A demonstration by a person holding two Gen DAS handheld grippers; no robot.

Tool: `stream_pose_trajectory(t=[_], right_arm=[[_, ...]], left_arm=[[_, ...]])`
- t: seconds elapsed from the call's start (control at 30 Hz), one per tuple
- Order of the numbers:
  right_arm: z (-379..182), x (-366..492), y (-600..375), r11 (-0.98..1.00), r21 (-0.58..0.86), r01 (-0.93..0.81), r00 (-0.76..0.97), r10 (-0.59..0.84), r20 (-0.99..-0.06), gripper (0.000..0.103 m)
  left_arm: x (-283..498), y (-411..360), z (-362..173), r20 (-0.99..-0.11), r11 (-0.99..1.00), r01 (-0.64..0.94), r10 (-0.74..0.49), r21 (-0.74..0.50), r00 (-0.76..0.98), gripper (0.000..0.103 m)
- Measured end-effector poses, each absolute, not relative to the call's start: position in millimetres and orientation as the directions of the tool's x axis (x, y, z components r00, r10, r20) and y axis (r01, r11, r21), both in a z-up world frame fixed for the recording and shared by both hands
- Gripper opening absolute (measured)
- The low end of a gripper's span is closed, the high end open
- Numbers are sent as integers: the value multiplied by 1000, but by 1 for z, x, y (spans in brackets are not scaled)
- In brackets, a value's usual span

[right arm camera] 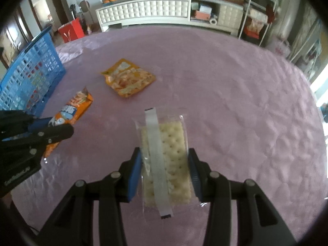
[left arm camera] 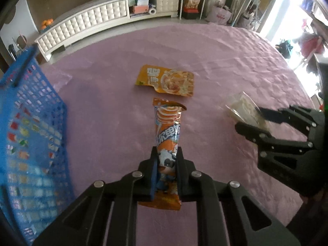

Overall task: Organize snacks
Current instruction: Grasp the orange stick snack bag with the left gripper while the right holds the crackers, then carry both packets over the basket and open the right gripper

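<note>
Orange wafer pack pinched in my left tongs, crackers clamped in my right tongs; next, both probably go to the blue basket.

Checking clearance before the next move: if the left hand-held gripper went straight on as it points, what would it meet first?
Probably the flat orange pouch, lying on the pink tablecloth just beyond the orange cow-print packet clamped in the left hand-held gripper; depth is unclear.
</note>
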State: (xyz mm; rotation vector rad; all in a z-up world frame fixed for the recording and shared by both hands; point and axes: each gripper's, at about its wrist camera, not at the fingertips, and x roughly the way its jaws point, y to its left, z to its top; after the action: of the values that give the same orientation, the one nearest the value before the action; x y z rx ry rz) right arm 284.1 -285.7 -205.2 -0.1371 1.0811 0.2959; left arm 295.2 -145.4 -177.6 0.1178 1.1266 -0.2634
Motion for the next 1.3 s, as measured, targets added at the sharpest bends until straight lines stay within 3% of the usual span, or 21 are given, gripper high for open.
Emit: stream_pose_trajectory(t=[0.47,0.87,1.3], right_arm=[[-103,244,-231,929,-19,-369,552,203,-809,48],[-20,227,-158,896,-3,-444,617,304,-726,48],[-14,251,-55,830,-64,-554,597,342,-726,48]], left_arm=[[244,-86,-88,-804,972,233,-171,-41,570,13],[210,3,-14,-704,986,161,-90,35,704,13],[215,87,-8,-718,998,65,-52,-9,694,13]])
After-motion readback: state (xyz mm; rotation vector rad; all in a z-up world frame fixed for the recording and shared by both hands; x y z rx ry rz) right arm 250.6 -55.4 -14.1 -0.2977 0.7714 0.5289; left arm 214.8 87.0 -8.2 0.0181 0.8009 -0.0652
